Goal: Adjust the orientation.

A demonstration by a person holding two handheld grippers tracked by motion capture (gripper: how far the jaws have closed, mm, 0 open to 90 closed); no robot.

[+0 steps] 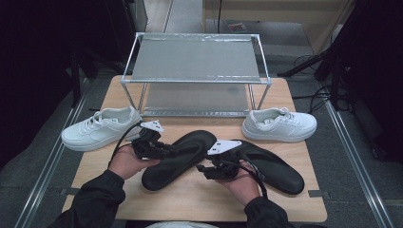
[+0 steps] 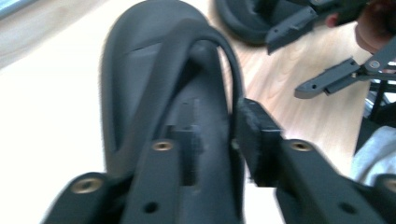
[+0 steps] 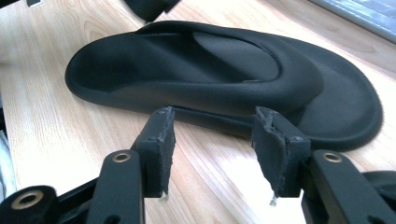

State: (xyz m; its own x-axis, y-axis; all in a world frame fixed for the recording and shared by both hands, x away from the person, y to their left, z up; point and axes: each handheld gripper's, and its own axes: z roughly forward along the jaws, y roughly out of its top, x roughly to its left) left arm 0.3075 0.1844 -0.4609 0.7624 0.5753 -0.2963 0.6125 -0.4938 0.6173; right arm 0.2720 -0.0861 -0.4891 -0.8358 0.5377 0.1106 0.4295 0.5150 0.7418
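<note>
Two black thong sandals lie on the wooden table [image 1: 199, 197]. My left gripper [image 1: 171, 151] reaches over the left sandal [image 1: 190, 147] from its far side. In the left gripper view the jaws [image 2: 219, 135] straddle the strap of that sandal [image 2: 140, 84]: one pad sits over the footbed, the other against the strap's outer side, with a gap between them. The picture is blurred. My right gripper [image 1: 205, 168] stands open at the same sandal's near edge [image 3: 210, 70], with only bare table between its jaws [image 3: 212, 135]. The right sandal [image 1: 275, 168] lies by the right hand.
A white sneaker [image 1: 102, 128] sits at the table's left edge and another [image 1: 280, 124] at the right. A two-tier metal shoe rack [image 1: 197, 59] stands at the back. The right gripper [image 2: 303, 56] is close to the left one across the sandal.
</note>
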